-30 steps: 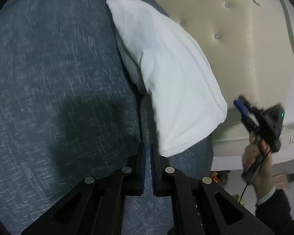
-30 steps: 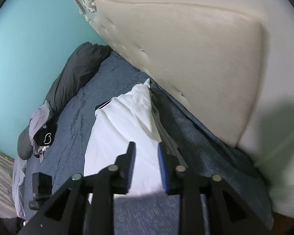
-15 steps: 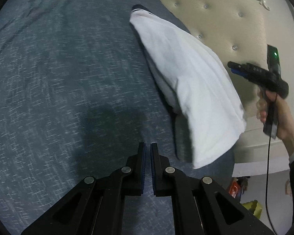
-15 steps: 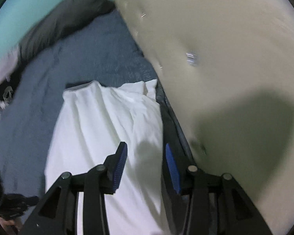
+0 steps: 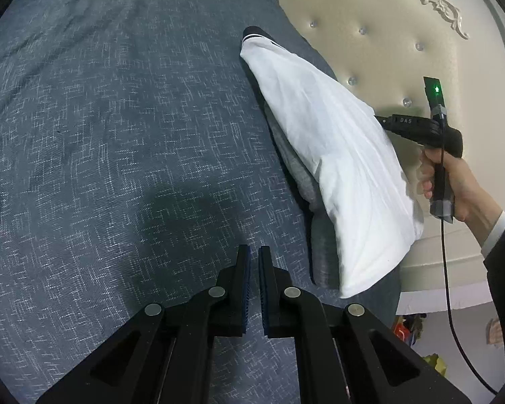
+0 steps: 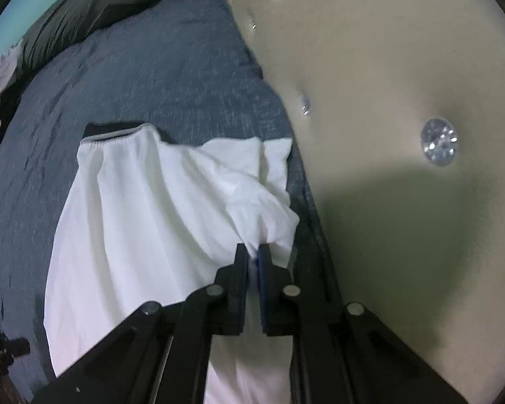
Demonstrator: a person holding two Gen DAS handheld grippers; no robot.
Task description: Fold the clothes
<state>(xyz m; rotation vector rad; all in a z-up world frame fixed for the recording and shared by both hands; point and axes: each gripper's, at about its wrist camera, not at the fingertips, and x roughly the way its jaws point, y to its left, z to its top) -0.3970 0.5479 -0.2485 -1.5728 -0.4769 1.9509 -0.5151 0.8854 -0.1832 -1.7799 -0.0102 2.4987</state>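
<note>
**Right fingers pinch the white cloth by the headboard**

Fingers (image 6: 266, 252) of the right gripper (image 6: 254, 252) are pressed together on a bunch of the white cloth (image 6: 144, 222). The cloth puckers where they bite it, close to the cream headboard (image 6: 404, 50). From there it spreads out over the blue bed (image 6: 124, 77), with a dark band (image 6: 112, 129) along its far edge.

Seen from the left side, the cloth (image 5: 340, 155) lies along the bed's edge next to the headboard (image 5: 370, 17), on top of a grey pillow (image 5: 323, 256). A hand (image 5: 451, 181) in a dark sleeve (image 5: 501, 266) holds the right gripper's handle behind the cloth.

Down over bare blue bed (image 5: 101, 134), the left gripper (image 5: 254, 257) has its fingers nearly touching, with nothing between them. It is near the cloth's closest corner but does not touch it.

A dark quilt (image 6: 84, 10) is heaped at the far end of the bed.
</note>
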